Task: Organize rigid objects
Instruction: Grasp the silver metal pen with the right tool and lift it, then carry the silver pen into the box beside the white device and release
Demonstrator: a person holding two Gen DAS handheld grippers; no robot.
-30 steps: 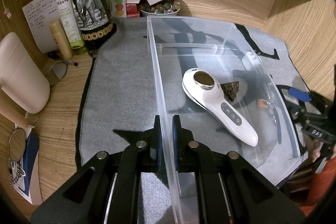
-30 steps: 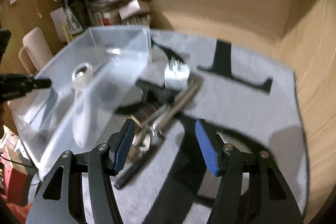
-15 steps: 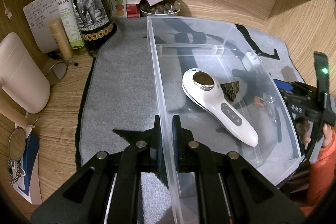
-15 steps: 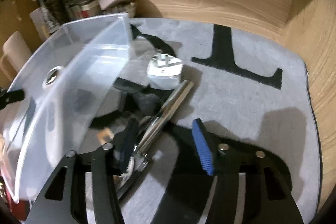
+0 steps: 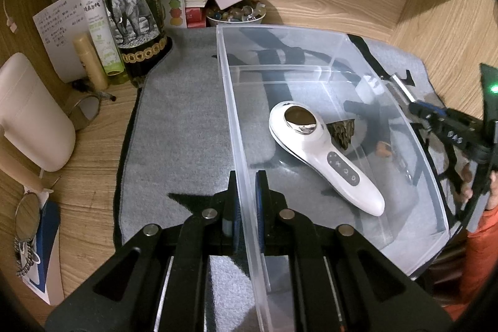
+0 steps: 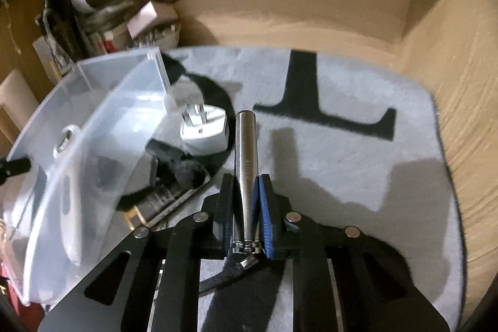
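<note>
A clear plastic bin point(image 5: 326, 38) point(image 6: 102, 101) stands on a grey mat. Inside lie a white handheld device point(image 5: 323, 161) and a small dark ridged piece point(image 5: 344, 131). My left gripper point(image 5: 247, 185) is shut on the bin's near left wall. My right gripper point(image 6: 246, 189) is shut on a silver metal cylinder point(image 6: 246, 145), which points forward between its blue pads. Just left of the cylinder, outside the bin, sit a white plug adapter point(image 6: 205, 133) and a dark tray of small items point(image 6: 177, 185). The right gripper point(image 5: 435, 117) also shows beyond the bin's right wall.
Bottles point(image 5: 130, 5), a spray bottle point(image 5: 96, 17), papers and a bowl of stones point(image 5: 236, 14) crowd the back left. A white container point(image 5: 28, 114) and small mirrors sit at the left. Wooden walls close the corner. The mat point(image 6: 358, 170) carries black markings.
My right gripper moved in over the silver cylinder and closed from wide open onto it. The left gripper kept its hold on the bin wall and stayed still.
</note>
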